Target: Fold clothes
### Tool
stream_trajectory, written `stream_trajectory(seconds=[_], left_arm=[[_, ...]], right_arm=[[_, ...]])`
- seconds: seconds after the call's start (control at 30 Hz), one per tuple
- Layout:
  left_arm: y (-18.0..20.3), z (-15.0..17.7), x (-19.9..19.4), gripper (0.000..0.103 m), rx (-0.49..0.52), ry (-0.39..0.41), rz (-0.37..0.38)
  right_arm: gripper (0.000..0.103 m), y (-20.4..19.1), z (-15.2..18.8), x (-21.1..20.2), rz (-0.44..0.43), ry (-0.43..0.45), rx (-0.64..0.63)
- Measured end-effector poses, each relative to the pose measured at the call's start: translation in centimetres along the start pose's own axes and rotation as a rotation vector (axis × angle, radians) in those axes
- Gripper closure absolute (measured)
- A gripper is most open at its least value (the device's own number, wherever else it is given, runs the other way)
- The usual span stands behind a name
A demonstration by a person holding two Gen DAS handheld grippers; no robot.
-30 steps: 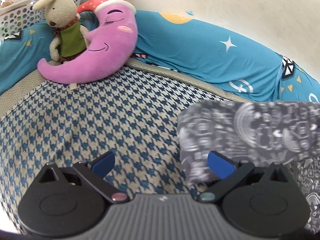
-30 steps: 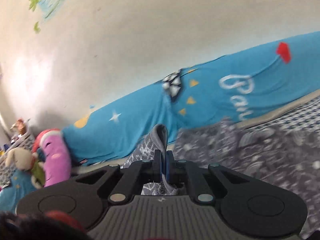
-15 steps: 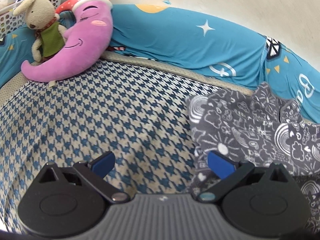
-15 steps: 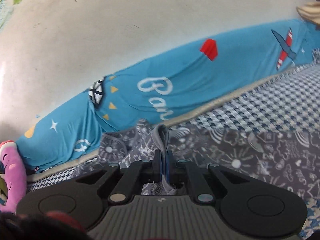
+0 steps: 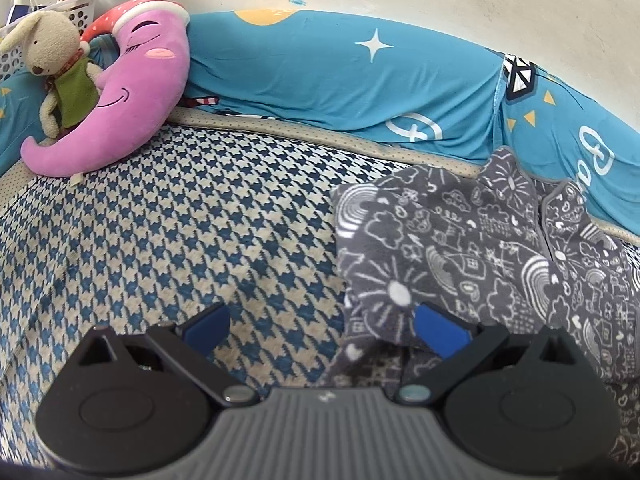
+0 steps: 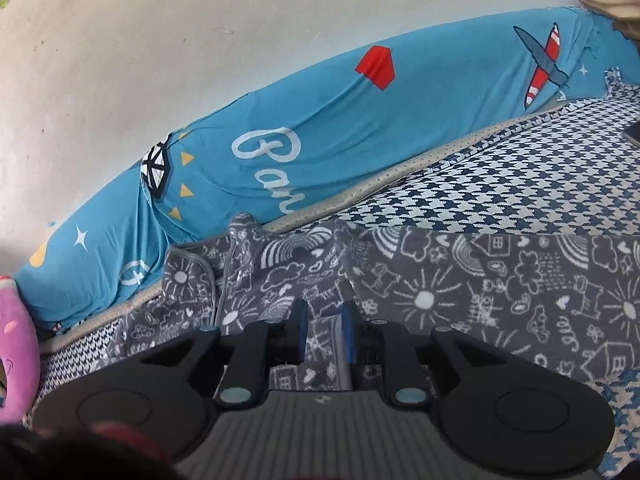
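Houndstooth bed [image 5: 168, 216] holds grey garment [image 6: 480, 280].

The only readable writing is white cursive lettering on the long blue cushion [image 6: 360, 128] along the wall, where the right wrist view shows "Ban" before the grey patterned garment [image 6: 480, 280] cuts it off, and the left wrist view shows just a partial "Ba" [image 5: 596, 156].

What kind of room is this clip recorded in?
Most likely a child's bedroom: the work surface looks like a bed with a houndstooth cover, edged by a blue cartoon-print bolster, with a pink moon pillow and a stuffed rabbit against the wall.
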State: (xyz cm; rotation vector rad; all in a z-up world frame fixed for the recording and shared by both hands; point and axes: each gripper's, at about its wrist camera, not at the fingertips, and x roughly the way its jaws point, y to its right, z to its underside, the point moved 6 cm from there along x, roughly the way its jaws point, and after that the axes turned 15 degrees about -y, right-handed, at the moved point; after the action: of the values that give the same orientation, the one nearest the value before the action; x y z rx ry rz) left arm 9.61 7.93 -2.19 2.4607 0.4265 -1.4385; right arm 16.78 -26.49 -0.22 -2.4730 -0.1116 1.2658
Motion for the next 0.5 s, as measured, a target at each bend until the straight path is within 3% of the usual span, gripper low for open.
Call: stream_trajectory(seconds=[0.37,0.5], left_arm=[[1.1,-0.3,1.1,0.0,0.034,0.003,-0.035],[1.2,-0.4,1.5,0.0,0.034,0.0,-0.045]], right_arm=[[0.083,-0.6,1.7,1.5,-0.122,-0.129,-0.04],[0.083,-1.0,2.5,2.6,-0.108,-0.183,-0.044]])
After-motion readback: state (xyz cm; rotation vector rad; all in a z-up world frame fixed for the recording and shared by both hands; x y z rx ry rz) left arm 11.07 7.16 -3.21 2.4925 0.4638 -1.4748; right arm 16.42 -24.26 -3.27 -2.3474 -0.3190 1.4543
